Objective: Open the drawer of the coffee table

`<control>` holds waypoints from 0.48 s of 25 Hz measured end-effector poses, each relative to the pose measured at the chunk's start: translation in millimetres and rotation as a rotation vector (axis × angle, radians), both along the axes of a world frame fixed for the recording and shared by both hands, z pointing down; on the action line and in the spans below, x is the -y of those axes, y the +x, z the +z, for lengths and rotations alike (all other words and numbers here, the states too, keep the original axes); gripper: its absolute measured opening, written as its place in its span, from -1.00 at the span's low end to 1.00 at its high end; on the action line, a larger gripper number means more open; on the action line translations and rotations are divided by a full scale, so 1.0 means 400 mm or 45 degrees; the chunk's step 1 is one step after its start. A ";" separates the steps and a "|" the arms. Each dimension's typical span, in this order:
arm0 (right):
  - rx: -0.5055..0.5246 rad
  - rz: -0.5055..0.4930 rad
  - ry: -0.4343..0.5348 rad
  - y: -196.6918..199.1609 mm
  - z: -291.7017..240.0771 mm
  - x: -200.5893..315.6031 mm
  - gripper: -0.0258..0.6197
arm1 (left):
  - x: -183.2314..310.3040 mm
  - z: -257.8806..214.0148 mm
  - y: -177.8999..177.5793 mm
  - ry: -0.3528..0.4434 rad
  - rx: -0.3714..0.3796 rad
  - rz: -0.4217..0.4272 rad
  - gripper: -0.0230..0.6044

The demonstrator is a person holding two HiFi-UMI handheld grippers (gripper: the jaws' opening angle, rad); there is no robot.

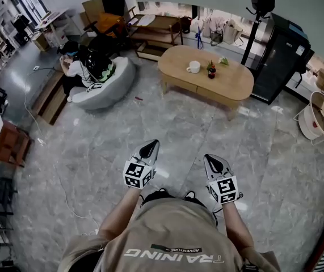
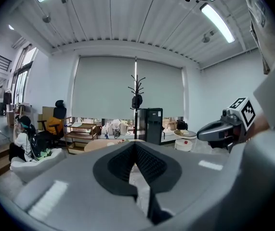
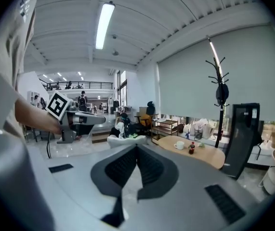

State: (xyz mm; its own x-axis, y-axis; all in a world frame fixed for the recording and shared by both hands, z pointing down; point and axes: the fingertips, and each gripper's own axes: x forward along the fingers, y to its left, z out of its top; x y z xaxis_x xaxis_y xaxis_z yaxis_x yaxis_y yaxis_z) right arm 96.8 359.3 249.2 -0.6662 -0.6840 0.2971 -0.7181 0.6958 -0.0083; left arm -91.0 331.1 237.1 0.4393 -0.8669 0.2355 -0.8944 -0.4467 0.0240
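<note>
The coffee table (image 1: 207, 78) is an oval wooden one, standing far ahead across the marble floor. A white mug (image 1: 193, 67) and a small dark bottle (image 1: 211, 69) stand on it. Its drawer front is too small to make out from here. My left gripper (image 1: 149, 149) and right gripper (image 1: 215, 164) are held side by side in front of my body, well short of the table. Both are shut with nothing between the pads. The left gripper view shows its jaws (image 2: 136, 146) closed with the table (image 2: 103, 142) beyond; in the right gripper view the jaws (image 3: 137, 147) are closed too, table (image 3: 200, 153) ahead.
A person sits on a white beanbag (image 1: 108, 81) left of the table. A black cabinet (image 1: 278, 58) and a coat stand (image 1: 259, 4) rise behind it. A wooden shelf (image 1: 156, 35) is at the back and a round white bin (image 1: 319, 115) at the right. A cable (image 1: 65, 191) trails on the floor.
</note>
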 end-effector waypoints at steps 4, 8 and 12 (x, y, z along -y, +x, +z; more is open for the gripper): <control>-0.037 -0.039 0.002 0.012 0.010 0.024 -0.91 | -0.008 0.010 0.038 -0.033 -0.028 -0.008 -0.94; -0.028 -0.041 -0.040 0.012 0.041 0.036 -0.91 | -0.006 0.065 0.029 -0.119 -0.019 0.002 -0.94; -0.070 -0.005 -0.060 0.015 0.073 0.062 -0.91 | 0.039 0.101 -0.002 -0.157 -0.039 0.002 -0.94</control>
